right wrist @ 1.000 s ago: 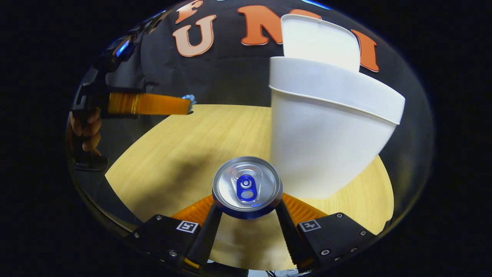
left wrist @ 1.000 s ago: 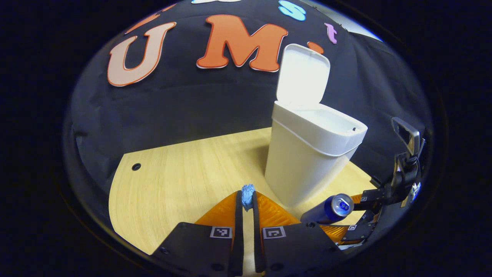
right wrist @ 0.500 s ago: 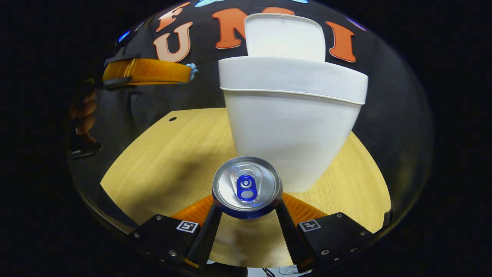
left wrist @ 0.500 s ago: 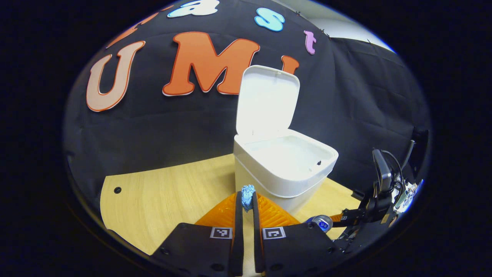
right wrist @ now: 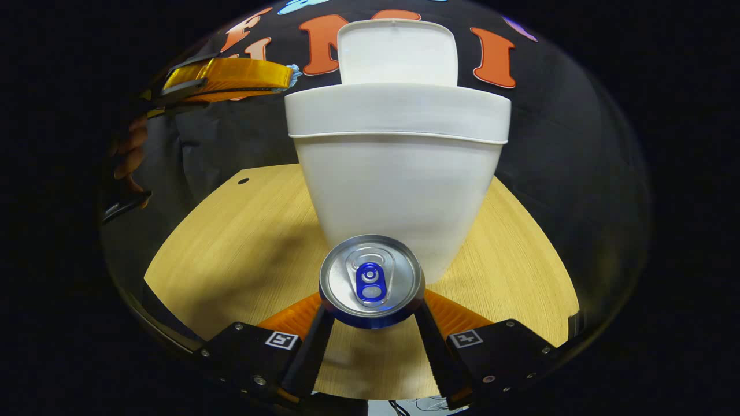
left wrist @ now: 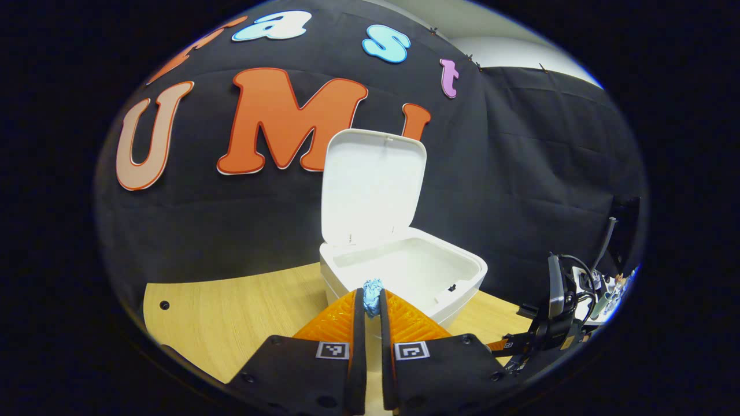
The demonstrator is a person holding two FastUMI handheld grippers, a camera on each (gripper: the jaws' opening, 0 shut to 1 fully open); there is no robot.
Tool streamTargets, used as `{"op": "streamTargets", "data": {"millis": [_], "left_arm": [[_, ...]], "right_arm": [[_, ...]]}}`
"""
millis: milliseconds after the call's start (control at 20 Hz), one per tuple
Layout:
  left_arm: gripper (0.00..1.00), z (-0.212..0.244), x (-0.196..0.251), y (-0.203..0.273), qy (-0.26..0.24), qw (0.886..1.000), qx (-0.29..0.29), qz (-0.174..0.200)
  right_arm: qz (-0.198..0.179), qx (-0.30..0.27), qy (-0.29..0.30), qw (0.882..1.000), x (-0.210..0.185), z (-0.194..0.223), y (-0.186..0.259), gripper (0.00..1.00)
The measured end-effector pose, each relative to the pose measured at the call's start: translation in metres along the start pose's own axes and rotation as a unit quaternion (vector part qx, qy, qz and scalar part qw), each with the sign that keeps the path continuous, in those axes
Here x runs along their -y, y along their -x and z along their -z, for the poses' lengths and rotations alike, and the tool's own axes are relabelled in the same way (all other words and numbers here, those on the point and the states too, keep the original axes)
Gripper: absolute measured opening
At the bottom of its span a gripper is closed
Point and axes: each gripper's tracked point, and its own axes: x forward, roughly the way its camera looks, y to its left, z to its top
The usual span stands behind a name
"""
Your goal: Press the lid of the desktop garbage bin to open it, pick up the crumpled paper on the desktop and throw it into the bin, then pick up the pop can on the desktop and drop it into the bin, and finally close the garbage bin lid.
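Since one second ago, the left hand-held gripper (left wrist: 370, 300) has risen and now hangs at the near rim of the bin (left wrist: 404, 277), its jaws nearly closed on the crumpled paper (left wrist: 373, 289), a small blue wad. The lid (left wrist: 373, 185) stands upright. The right hand-held gripper (right wrist: 370, 312) clamps the pop can (right wrist: 372, 280) by its sides above the wood-grain desk (right wrist: 243, 242), before the smooth white bin. The can's body is hidden behind its silver top.
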Motion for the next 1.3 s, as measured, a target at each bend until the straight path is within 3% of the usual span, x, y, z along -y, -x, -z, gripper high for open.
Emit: {"op": "streamTargets", "data": {"millis": [200, 250, 300, 600, 900, 1000, 1100, 1250, 1300], "left_arm": [[0.14, -0.002, 0.016, -0.010, -0.009, 1.000, 0.000, 0.014], [0.14, -0.002, 0.019, -0.012, -0.012, 1.000, 0.001, 0.017], [0.14, -0.002, 0.020, -0.013, -0.013, 1.000, 0.000, 0.018], [0.14, 0.006, 0.026, -0.018, -0.025, 0.999, -0.011, 0.021], [0.14, 0.015, 0.024, -0.014, -0.040, 0.999, -0.026, 0.014], [0.17, 0.015, 0.025, -0.010, -0.047, 0.998, -0.026, 0.016], [0.25, 0.015, 0.026, -0.010, -0.051, 0.998, -0.023, 0.019], [0.28, 0.015, 0.029, -0.006, -0.053, 0.998, -0.022, 0.025], [0.23, 0.015, 0.029, -0.004, -0.055, 0.998, -0.019, 0.026]], "right_arm": [[0.009, -0.002, -0.008, 1.000, 0.002, 0.002, 0.001, 0.80], [0.010, -0.001, -0.010, 1.000, 0.002, 0.001, 0.002, 0.75], [0.012, -0.002, -0.012, 1.000, 0.003, 0.002, 0.001, 0.80], [0.023, 0.001, -0.019, 1.000, 0.005, 0.000, 0.000, 0.80], [0.051, 0.036, 0.020, 0.998, 0.027, -0.053, 0.022, 0.80], [0.058, 0.056, 0.031, 0.996, 0.032, -0.075, 0.028, 0.75], [0.063, 0.075, 0.036, 0.995, 0.038, -0.095, 0.040, 0.80], [0.072, 0.098, 0.047, 0.991, 0.047, -0.123, 0.058, 0.80], [0.075, 0.109, 0.054, 0.990, 0.051, -0.133, 0.067, 0.79]]}}
